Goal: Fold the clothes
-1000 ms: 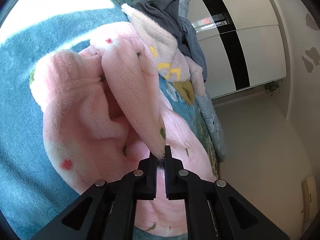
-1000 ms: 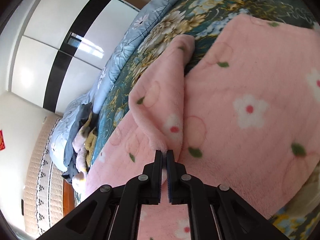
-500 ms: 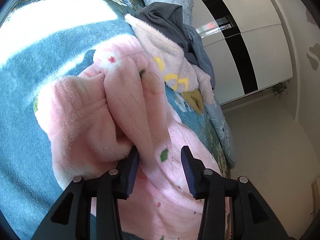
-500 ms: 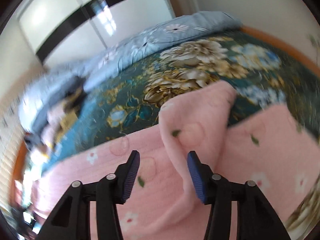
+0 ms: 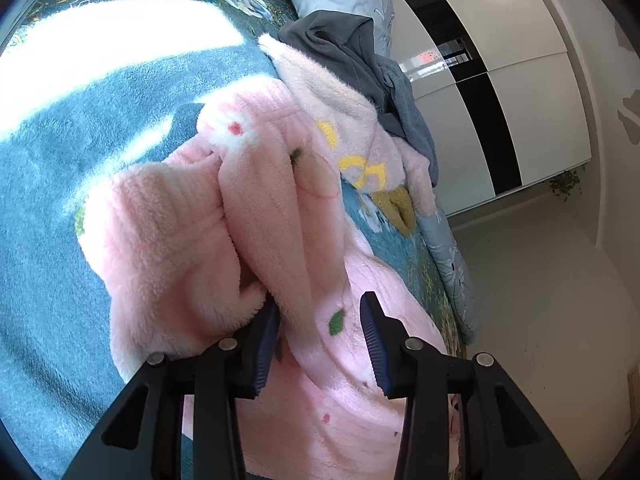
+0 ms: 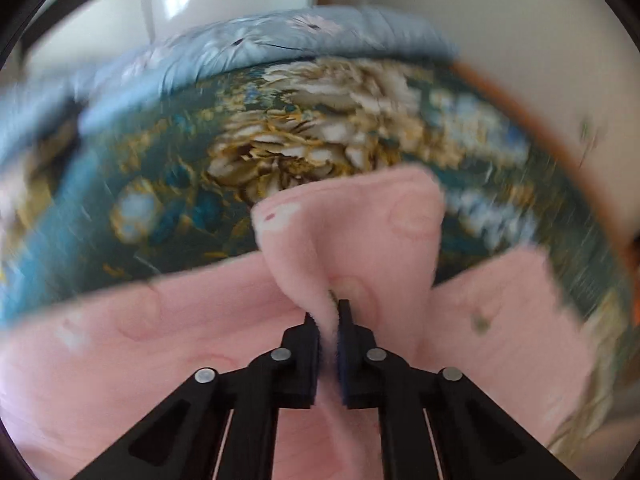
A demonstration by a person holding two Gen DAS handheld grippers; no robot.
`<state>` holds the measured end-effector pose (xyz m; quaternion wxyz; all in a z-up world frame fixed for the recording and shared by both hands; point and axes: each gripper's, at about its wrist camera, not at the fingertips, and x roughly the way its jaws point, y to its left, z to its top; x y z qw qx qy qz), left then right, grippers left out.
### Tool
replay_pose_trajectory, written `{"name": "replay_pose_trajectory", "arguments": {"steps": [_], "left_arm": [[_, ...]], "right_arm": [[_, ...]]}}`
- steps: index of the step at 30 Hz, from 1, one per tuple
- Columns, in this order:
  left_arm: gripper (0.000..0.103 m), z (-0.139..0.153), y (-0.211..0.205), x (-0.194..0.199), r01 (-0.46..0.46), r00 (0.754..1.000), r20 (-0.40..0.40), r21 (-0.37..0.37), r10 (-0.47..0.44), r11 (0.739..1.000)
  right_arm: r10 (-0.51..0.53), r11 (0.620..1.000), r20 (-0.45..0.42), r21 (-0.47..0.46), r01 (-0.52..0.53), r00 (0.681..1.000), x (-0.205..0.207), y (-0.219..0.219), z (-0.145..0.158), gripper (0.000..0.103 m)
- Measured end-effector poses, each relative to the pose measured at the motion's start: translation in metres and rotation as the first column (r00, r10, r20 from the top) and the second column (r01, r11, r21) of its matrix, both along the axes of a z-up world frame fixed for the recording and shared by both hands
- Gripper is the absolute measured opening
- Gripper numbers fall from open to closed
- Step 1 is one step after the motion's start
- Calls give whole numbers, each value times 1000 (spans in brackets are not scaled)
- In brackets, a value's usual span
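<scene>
A: Biggest thing first: the bed, under a teal floral bedspread (image 5: 48, 208). The left wrist view shows it sharp and sunlit, far beyond the jaws; the right wrist view (image 6: 168, 216) shows it smeared by motion blur.

B: And the wardrobe (image 5: 500, 92)?

A: White doors with a black stripe, clear only from the left, up and right of the jaws. The right view has just a pale blurred wall there.

B: The garment?

A: A pink fleece garment (image 5: 172, 240) with flowers and green leaves. From the left it bunches ahead of the jaws and runs under them. From the right (image 6: 360, 232) one flap rises straight ahead of the jaws, the rest spreading flat to either side.

B: Anything only one camera catches?

A: A heap of other clothes (image 5: 344, 92), grey, blue and cream fleece with yellow marks, beyond the left jaws. In the right view it is a blur I cannot make out.

B: The grippers?

A: The left gripper (image 5: 320, 320) has its jaws apart and closing, a fold of fleece between them; the left pad touches it, the right pad stands clear. The right gripper (image 6: 329, 316) has its jaws pressed together, pinching the flap's edge. What sort of garment it is, I cannot tell; both views cut it off.
</scene>
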<state>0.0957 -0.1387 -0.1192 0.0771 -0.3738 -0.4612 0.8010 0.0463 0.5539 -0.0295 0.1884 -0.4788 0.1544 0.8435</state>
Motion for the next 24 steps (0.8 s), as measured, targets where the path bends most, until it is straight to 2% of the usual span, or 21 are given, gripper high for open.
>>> {"name": "replay_pose_trajectory", "arguments": {"steps": [1,2,4,6,8,9,11,13,14,16,17,20,22,24], "left_arm": [[8,0,0,0,-2,1000,8,-12,2,1000],[3,0,0,1,-4,1000,7,-18,4,1000],[3,3,0,4,-8,1000,-10,-21,8,1000],[3,13,-3,14,-26,996,-80,6,27,1000],[3,28,-7,25,-25,985,-168,36,30,999],[3,35,-8,30,-22,977,-209,42,30,999],[3,42,-9,35,-20,975,-223,0,20,1000],[3,34,-11,33,-19,983,-180,4,20,1000],[3,26,-12,31,-17,988,-151,30,21,999],[3,13,-14,30,-24,994,-103,85,32,996],[3,9,-15,30,-28,995,-88,101,37,995],[3,7,-15,31,-39,996,-76,96,46,995],[3,7,-14,32,-40,996,-78,95,47,995],[3,7,-14,32,-43,996,-73,95,50,995]], "right_arm": [[-6,998,-52,-64,2,999,6,6,11,6],[-9,992,-108,-126,-4,994,14,12,23,6],[-47,961,-262,-276,-28,964,37,30,47,6],[-127,911,-415,-408,-59,901,69,54,67,6],[-212,881,-488,-470,-51,847,106,79,69,6],[-250,872,-497,-489,-30,831,122,90,63,6],[-317,857,-420,-511,67,850,148,110,32,6],[-385,809,-325,-569,146,864,167,123,-8,5],[-416,780,-275,-598,184,867,176,129,-29,5],[-452,737,-243,-644,206,858,188,135,-55,5],[-455,728,-241,-656,202,857,191,135,-63,5],[-430,739,-244,-649,183,869,187,135,-67,5],[-391,779,-253,-603,172,885,182,135,-58,9],[-335,841,-266,-516,160,904,178,131,-43,9]]}}
